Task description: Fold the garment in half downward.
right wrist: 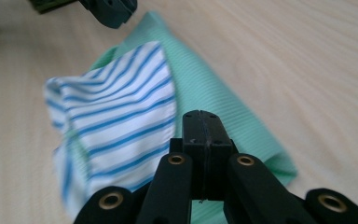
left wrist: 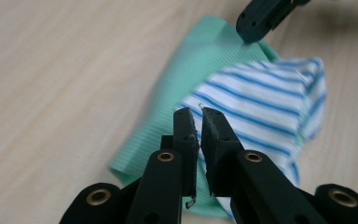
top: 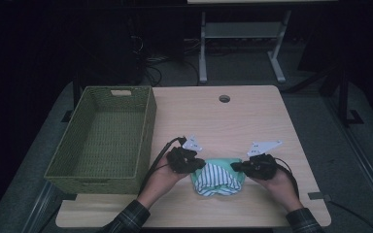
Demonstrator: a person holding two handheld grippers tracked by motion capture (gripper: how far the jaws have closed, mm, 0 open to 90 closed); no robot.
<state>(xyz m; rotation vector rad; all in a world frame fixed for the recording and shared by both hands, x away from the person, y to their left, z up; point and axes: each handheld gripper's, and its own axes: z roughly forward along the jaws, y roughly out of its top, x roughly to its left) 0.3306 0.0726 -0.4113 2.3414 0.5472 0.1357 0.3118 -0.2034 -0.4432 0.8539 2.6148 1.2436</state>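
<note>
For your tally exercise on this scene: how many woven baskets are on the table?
1. The green woven basket stands on the left part of the table, left of the folded green and striped cloth that lies between the two grippers.

Green, blue-striped white cloth (top: pixel 218 177); green basket (top: pixel 102 138).

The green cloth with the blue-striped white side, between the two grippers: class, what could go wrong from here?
1. The left gripper has a narrow slit between its jaws, with no clear pinch on the green cloth with the blue-striped white side; that side may slip and the fold open.
2. The right gripper is shut by the green edge; pulling could drag the bundle across the wooden table.
</note>
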